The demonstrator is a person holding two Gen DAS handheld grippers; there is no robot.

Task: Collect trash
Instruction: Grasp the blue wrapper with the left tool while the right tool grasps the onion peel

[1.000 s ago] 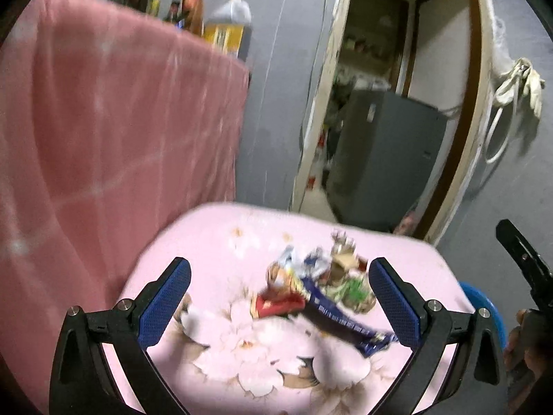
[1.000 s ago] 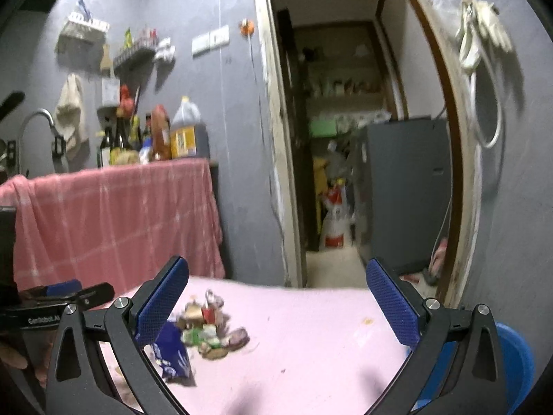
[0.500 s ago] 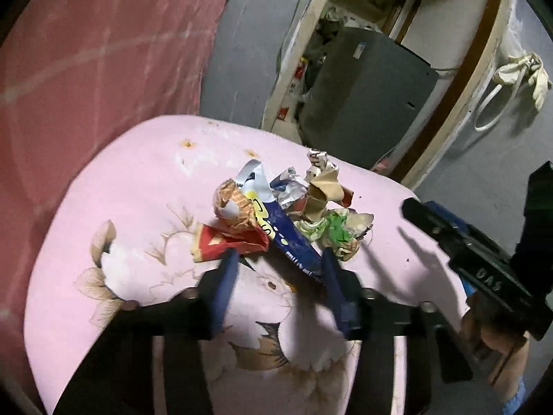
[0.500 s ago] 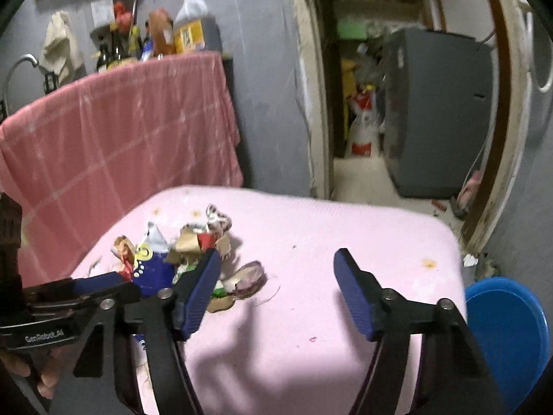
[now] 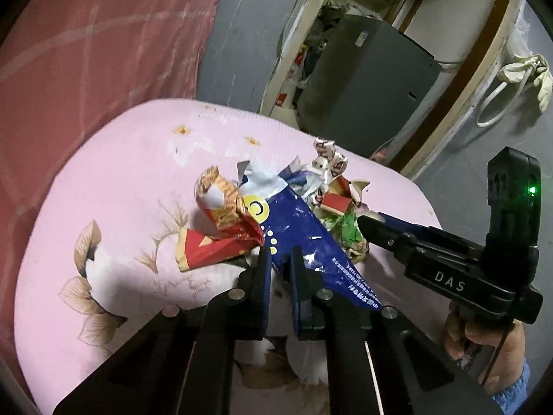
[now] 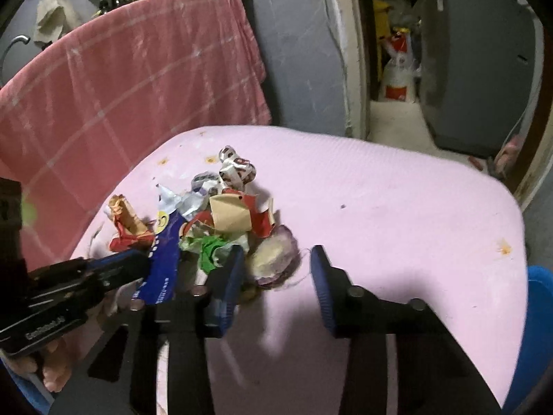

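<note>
Dim indoor light, fisheye-bent dark edges, slight motion blur, soft shadows.

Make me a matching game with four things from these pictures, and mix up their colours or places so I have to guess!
Things:
1. long wrapper
2. hanging cloth
3. bucket
4. crumpled paper

Colours or places:
A. low down, past the right edge of the table in the right wrist view
B. dark blue with a yellow smiley, in the pile
C. green, in the pile
D. pink with pale lines, behind the table

Right pairs: 1-B, 2-D, 3-A, 4-C.
</note>
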